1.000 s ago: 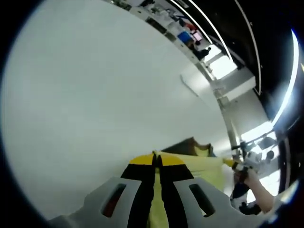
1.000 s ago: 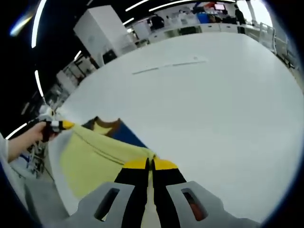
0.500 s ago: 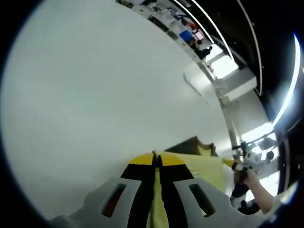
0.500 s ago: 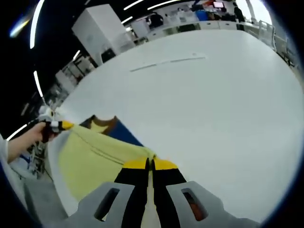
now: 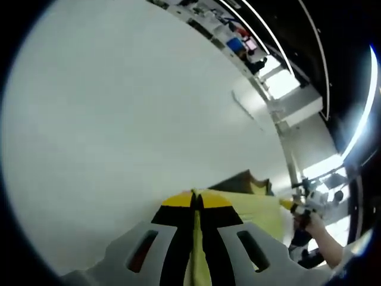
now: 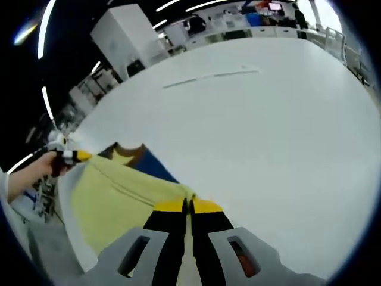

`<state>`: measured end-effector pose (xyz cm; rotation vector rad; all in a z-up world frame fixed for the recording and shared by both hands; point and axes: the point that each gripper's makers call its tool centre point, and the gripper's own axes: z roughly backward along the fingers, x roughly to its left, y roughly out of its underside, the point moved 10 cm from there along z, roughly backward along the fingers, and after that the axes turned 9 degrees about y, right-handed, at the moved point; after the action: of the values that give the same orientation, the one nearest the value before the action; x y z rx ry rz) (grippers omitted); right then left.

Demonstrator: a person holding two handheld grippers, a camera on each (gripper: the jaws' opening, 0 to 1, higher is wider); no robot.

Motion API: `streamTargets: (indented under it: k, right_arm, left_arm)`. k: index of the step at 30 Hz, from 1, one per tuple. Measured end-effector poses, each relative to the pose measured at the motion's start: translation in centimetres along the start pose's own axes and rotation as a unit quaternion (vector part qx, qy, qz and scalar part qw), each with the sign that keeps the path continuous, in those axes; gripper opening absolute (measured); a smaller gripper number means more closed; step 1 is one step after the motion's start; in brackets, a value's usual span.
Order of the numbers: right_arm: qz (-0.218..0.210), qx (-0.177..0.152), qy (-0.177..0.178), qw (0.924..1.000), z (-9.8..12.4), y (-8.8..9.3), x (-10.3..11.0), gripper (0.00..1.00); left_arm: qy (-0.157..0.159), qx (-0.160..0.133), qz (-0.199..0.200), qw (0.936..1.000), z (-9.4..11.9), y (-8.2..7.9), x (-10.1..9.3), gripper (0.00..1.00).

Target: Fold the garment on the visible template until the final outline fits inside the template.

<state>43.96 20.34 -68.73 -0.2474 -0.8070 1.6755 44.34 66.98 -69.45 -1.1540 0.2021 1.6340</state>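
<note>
Yellow fabric, one garment (image 6: pixel 122 193), with a brown collar at its far end, held taut between two hand-held grippers above a broad white tabletop (image 6: pixel 268 137). Left hand-held gripper (image 5: pixel 196 201): yellow-tipped black jaws pressed together on an edge of the yellow garment (image 5: pixel 256 205), cloth running down between them. Right hand-held gripper (image 6: pixel 187 205): jaws likewise closed on the opposite edge, cloth pinched at the tips. Dark blue template (image 6: pixel 156 167): partly showing under the garment near the collar in the right gripper view; flat on the tabletop. Person's hand (image 6: pixel 33 173) grips the left hand-held gripper at the left of the right gripper view; the other hand (image 5: pixel 315 229) shows at the right of the left gripper view. Background: shelving and ceiling light strips, blurred.
</note>
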Motion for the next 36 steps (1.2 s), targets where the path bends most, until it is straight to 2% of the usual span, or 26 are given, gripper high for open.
streamTargets:
  k: [6, 13, 18, 24, 36]
  right_arm:
    - [0.001, -0.001, 0.001, 1.0000, 0.0, 0.0, 0.0, 0.03]
    - [0.009, -0.008, 0.013, 0.9998, 0.3, -0.2, -0.2, 0.04]
    - [0.003, -0.012, 0.033, 0.9994, 1.1, -0.2, -1.0, 0.01]
    - [-0.012, -0.020, 0.035, 0.9991, 2.3, -0.1, -1.5, 0.01]
    - [-0.019, -0.024, 0.030, 0.9991, 3.7, 0.6, -0.4, 0.10]
  left_arm:
    - [0.000, 0.002, 0.000, 1.0000, 0.0, 0.0, 0.0, 0.00]
    - [-0.001, 0.008, -0.020, 0.9998, 0.1, 0.0, -0.3, 0.00]
    - [-0.001, 0.009, -0.030, 0.9995, 0.3, 0.0, -0.4, 0.00]
    - [-0.002, 0.009, -0.036, 0.9993, 0.8, 0.3, -0.7, 0.01]
    - [-0.006, 0.009, -0.051, 0.9986, 2.2, 1.2, -1.4, 0.02]
